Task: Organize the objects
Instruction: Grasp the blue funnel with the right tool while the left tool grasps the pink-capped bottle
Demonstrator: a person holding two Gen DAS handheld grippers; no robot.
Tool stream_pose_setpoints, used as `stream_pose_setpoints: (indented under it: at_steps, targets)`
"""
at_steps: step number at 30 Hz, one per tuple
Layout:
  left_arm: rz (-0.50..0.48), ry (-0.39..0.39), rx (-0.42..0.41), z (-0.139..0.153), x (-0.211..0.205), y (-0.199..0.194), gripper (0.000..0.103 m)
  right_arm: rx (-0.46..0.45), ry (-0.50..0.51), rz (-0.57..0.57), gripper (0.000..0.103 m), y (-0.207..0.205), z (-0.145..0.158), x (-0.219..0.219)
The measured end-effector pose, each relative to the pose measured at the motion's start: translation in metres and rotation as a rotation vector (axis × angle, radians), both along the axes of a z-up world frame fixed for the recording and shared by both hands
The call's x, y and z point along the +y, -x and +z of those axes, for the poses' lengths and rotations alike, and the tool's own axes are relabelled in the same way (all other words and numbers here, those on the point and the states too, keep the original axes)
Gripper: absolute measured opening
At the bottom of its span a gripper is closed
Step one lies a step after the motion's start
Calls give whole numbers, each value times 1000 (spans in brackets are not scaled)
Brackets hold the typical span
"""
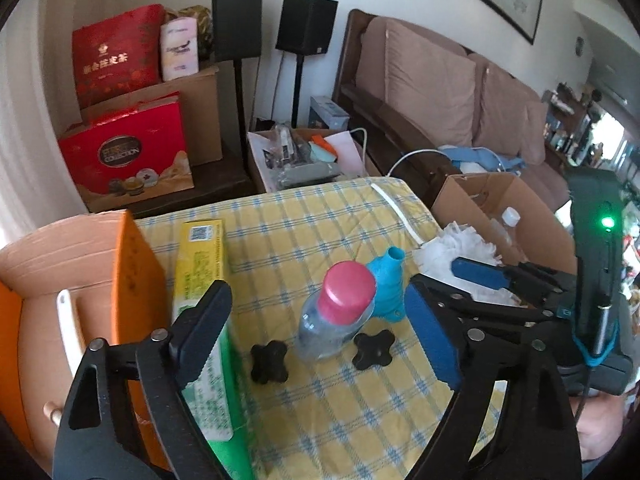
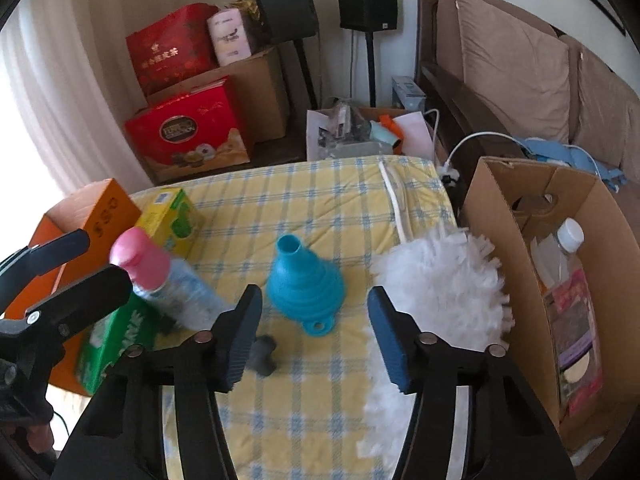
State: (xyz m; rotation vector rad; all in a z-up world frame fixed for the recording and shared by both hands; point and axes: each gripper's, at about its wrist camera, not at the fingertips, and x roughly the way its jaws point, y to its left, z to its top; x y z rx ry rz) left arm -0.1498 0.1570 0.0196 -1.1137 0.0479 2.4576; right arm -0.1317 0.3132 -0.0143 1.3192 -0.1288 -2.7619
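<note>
A clear bottle with a pink cap [image 1: 336,316] stands tilted on the yellow checked tablecloth [image 1: 320,220]. My left gripper [image 1: 320,326] is open, one finger on each side of the bottle, pads apart from it. A blue collapsible funnel [image 2: 306,280] sits wide end down just ahead of my right gripper [image 2: 316,322]. That gripper is open too; only the funnel's small tab lies between its blue pads [image 2: 390,344], untouched. In the right wrist view the left gripper [image 2: 100,258] shows at the left, beside the bottle [image 2: 172,284].
A yellow-green box [image 1: 204,280] lies beside an open orange carton [image 1: 80,280] on the left. Two black cross-shaped knobs [image 1: 268,360] [image 1: 374,348] flank the bottle. A white fluffy duster [image 2: 440,288] lies right of the funnel, next to a brown carton [image 2: 500,240] holding a bottle.
</note>
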Motion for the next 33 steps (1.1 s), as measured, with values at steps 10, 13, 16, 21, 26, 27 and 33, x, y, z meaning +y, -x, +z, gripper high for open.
stream_pose_setpoints:
  at_steps: [10, 13, 16, 21, 26, 27, 33]
  targets:
    - [-34, -10, -39, -18, 14, 15, 37, -5, 3, 40, 42, 30, -20, -4]
    - [-23, -16, -32, -16, 15, 15, 31, 0, 21, 56, 36, 35, -25, -7]
    - [-19, -8, -19, -14, 16, 15, 26, 21, 28, 63, 31, 38, -24, -9]
    - [-12, -35, -31, -13, 13, 16, 26, 35, 7, 81, 28, 40, -20, -14]
    - [-11, -63, -28, -6, 6, 15, 25, 45, 12, 68, 27, 36, -15, -10]
    - [-12, -66, -26, -3, 5, 14, 25, 48, 13, 65, 20, 34, -13, -9]
    - [-7, -91, -2, 19, -6, 4, 25, 71, 19, 67, 16, 23, 6, -8]
